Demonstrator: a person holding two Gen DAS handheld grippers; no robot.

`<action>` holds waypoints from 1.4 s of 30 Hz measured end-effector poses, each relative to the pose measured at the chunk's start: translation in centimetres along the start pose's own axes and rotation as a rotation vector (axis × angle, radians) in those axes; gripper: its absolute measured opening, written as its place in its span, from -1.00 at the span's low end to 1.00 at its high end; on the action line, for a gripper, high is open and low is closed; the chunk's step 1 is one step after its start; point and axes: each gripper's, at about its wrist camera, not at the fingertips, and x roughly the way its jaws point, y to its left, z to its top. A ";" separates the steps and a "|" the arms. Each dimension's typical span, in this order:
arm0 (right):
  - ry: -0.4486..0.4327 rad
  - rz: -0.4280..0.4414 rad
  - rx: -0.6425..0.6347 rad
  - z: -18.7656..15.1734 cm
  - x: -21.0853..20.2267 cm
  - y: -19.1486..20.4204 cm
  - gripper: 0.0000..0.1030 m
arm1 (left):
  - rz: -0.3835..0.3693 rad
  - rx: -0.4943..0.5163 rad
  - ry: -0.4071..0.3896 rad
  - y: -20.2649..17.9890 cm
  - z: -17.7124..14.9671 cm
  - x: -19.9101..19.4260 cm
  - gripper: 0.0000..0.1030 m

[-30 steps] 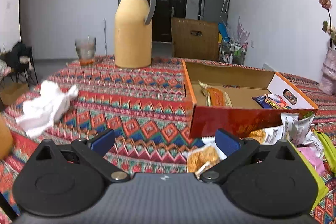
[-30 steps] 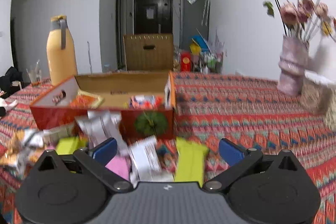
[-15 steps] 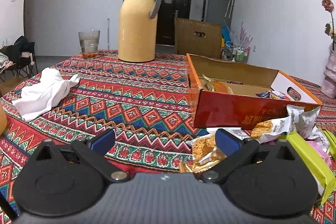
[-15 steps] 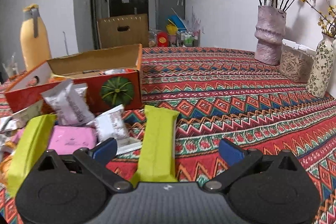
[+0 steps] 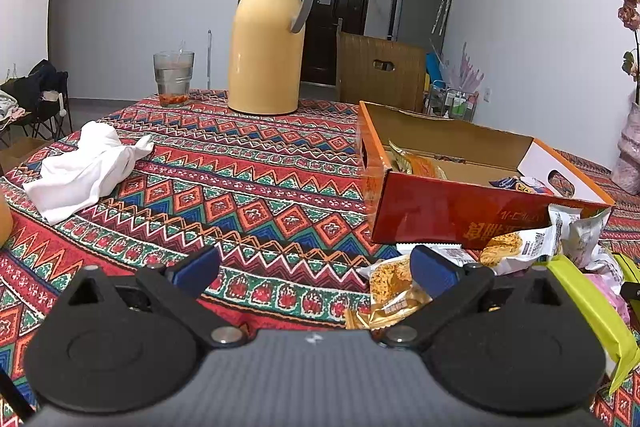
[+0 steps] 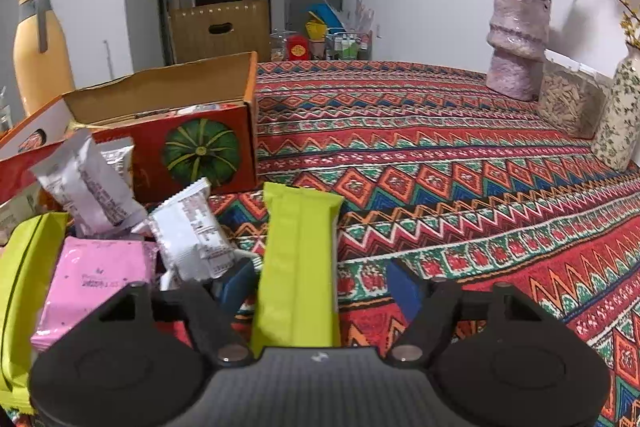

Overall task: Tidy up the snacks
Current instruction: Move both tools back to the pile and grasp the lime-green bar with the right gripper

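Patterned cloth covered the table point(image 6: 460, 155) beside the snack box point(image 6: 192, 143). Right tongs point(image 6: 322, 281) straddled a green packet point(image 6: 298, 259), spread. Left tongs point(image 5: 316, 265) gaped too.

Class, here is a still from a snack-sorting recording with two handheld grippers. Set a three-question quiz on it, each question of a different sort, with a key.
1. True or false: the right gripper is shut on the lime-green packet.
2. Multiple choice: what picture is printed on the end of the orange snack box in the right wrist view? A) a green pumpkin B) a bunch of grapes C) a fish
3. Fill in: in the left wrist view, the yellow thermos jug stands beside a ____ on the patterned tablecloth.

Key: 1 false, the jaws stand apart with the packet lying between them; 2 A; 3 drinking glass.
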 end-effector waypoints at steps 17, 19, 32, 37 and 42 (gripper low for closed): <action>-0.247 0.014 0.040 -0.8 -4.2 -0.6 -0.32 | 0.001 -0.003 0.044 0.0 0.2 0.4 1.00; -0.247 0.019 0.042 -0.7 -4.2 -0.6 -0.32 | -0.014 -0.006 0.064 0.1 0.6 0.3 1.00; -0.267 0.033 0.053 -0.9 -4.2 -0.8 -0.32 | -0.040 0.031 0.172 -4.0 1.9 3.2 1.00; -0.263 0.036 0.055 -0.9 -4.2 -0.8 -0.31 | -0.045 0.013 0.208 -3.6 0.6 4.4 0.96; -0.258 0.037 0.056 -0.9 -4.0 -0.8 -0.31 | -0.082 0.013 0.205 -3.5 0.3 4.3 0.69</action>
